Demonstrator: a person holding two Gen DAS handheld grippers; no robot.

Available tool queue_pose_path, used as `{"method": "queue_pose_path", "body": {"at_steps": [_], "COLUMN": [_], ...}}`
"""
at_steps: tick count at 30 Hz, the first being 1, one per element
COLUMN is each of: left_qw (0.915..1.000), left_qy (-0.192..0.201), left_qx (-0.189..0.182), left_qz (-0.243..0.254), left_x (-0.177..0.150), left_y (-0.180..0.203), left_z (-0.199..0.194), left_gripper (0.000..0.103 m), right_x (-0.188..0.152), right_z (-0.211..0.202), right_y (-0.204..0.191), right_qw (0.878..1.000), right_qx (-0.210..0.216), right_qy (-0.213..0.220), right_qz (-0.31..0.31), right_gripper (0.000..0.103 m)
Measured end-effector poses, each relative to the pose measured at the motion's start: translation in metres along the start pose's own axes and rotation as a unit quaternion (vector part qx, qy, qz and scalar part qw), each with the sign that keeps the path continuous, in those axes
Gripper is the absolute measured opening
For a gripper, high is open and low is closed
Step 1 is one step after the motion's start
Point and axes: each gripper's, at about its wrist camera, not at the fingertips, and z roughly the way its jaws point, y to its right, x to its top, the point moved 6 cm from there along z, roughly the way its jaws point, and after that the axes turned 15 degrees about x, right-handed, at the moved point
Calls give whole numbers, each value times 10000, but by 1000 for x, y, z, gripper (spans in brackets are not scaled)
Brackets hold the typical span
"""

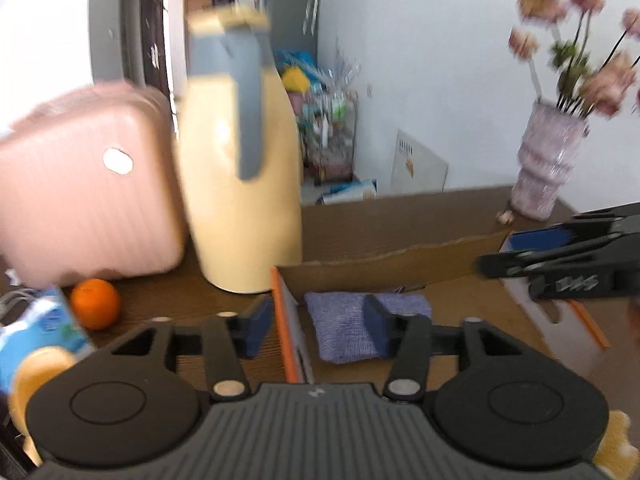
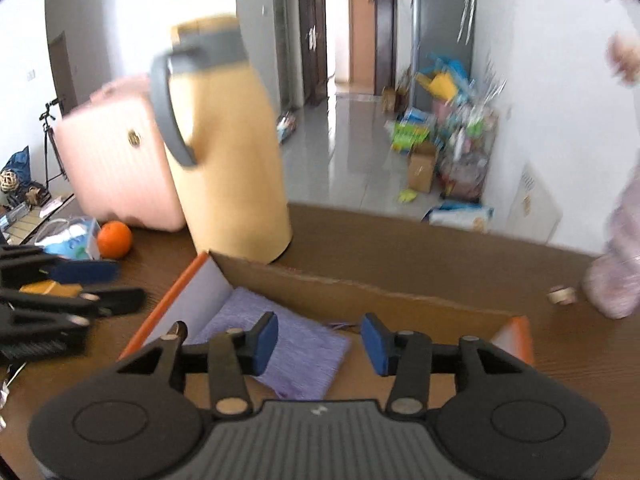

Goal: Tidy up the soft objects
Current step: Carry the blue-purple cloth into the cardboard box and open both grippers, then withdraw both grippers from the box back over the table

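Open-topped cardboard box (image 2: 360, 292): room above folded purple cloth (image 2: 288, 356). Yellow thermos jug (image 2: 232, 176) and pink suitcase (image 2: 116, 168) block far left; vase (image 1: 548, 160) far right.

Purple cloth (image 2: 280, 352) flat in cardboard box (image 2: 360, 292)

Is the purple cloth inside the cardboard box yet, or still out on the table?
Inside. The purple cloth lies folded on the floor of the cardboard box, neither gripper touching it.
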Motion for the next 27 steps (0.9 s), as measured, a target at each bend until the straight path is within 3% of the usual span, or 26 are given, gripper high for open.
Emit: {"method": "queue_pose_path", "body": {"at_steps": [8, 15, 18, 21, 24, 27], "left_qw": [9978, 9960, 9927, 9890, 9867, 9839], "left_qy": [427, 679, 905, 1188, 1423, 1605], "left_qx": [327, 362, 623, 822, 700, 520], "left_qz": [-388, -445, -490, -318, -358, -593], "left_x": [-12, -37, -61, -98, -137, -181], "left_y": [-53, -49, -47, -40, -35, -30], "left_z": [-106, -165, -190, -218, -247, -275], "left_gripper": [65, 68, 71, 73, 78, 84], "right_x": [-29, -58, -80, -118, -163, -212], "right_z": [-144, -201, -224, -246, -265, -279], "right_y": [-15, -37, -53, -72, -96, -117], "right_qw": [9973, 9952, 9919, 9884, 9847, 9825], "right_qx": [-512, -493, -531, -513, -346, -197], "right_qy": [446, 774, 1054, 1249, 1468, 1617], "right_qz": [-276, -332, -467, -693, -874, -903], "right_gripper": [56, 60, 70, 72, 79, 80]}}
